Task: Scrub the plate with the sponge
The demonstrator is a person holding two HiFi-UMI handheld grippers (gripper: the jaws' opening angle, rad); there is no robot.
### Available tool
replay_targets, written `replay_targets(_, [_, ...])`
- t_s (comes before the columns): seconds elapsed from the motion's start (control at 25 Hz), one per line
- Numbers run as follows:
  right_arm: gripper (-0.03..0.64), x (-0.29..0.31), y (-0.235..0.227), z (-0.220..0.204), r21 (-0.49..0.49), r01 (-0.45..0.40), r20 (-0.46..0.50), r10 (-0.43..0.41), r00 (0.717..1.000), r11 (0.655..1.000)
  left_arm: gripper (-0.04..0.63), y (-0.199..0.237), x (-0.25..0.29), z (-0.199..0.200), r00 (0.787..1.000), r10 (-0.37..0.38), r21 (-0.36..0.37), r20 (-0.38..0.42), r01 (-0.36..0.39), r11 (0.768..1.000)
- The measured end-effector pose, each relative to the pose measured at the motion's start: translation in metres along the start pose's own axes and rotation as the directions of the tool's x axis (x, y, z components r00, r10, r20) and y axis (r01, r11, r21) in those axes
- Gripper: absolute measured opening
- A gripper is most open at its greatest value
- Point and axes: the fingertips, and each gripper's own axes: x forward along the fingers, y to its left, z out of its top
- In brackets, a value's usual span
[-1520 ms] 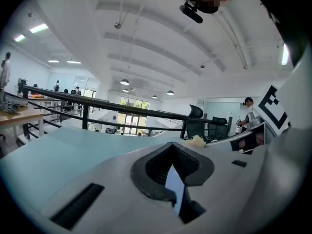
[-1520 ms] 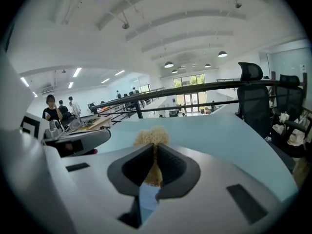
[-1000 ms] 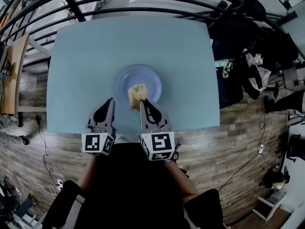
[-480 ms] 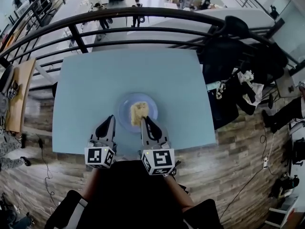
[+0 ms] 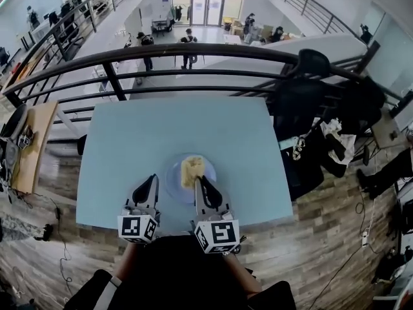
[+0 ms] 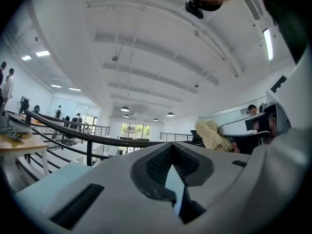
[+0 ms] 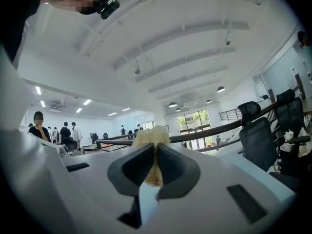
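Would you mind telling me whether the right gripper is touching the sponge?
Touching. The right gripper view shows the jaws of the right gripper closed on the sponge, pinching it between them.

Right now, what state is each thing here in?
right gripper: shut on the sponge.
sponge: clamped between the jaws, held over the plate.
plate: lying flat on the table.
left gripper: shut, nothing between its jaws.

light blue table (image 5: pixel 129 147), black railing (image 5: pixel 193 51), wood floor (image 5: pixel 322 237)
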Motion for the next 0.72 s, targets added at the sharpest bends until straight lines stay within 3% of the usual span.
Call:
replay_targets(0.24, [0.026, 0.0004, 0.0061, -0.0010, -0.005, -0.009, 0.001, 0.009, 1.000, 1.000, 0.002, 0.0098, -0.0030, 0.0095, 0.999, 0.032, 0.018, 0.022, -0.033, 0.999])
replay_targets(0.72, [0.026, 0.0009, 0.0094, -0.0042, -0.009, 0.004, -0.010, -0.004, 1.000, 1.000, 0.002, 0.0059, -0.0022, 0.0040, 1.000, 0.007, 0.016, 0.012, -0.007, 1.000])
